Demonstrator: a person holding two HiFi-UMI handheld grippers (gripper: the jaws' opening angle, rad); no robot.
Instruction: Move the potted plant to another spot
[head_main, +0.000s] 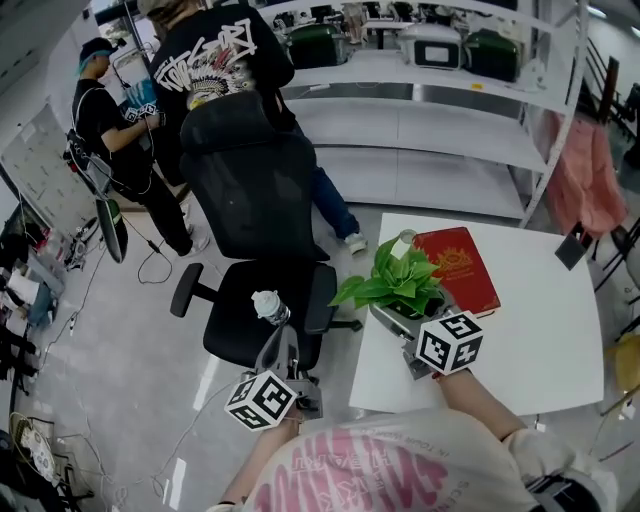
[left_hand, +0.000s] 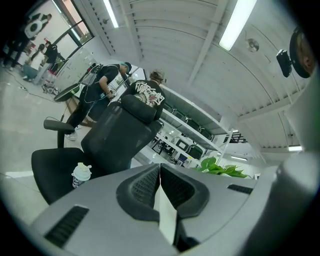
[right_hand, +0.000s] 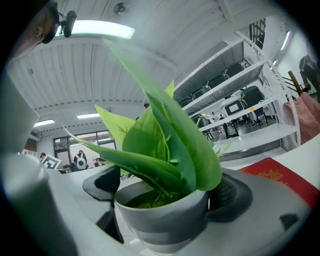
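White table (head_main: 540, 330) by shelving (head_main: 430, 130): clamping right gripper (right_hand: 165, 210) around pot of potted plant (head_main: 400, 282) at table's left edge, beside red book (head_main: 460, 268); holding left gripper (left_hand: 160, 186) closed, empty, above office chair (head_main: 255, 300).

Pot (head_main: 392, 320) largely hidden under leaves (head_main: 398, 278) in head view.

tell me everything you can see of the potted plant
The potted plant has broad, glossy green leaves in a round, smooth light-grey pot, ceramic or plastic by its look. It is upright near the left edge of the white table, close beside a red book. The right gripper has its jaws closed on the pot's sides.
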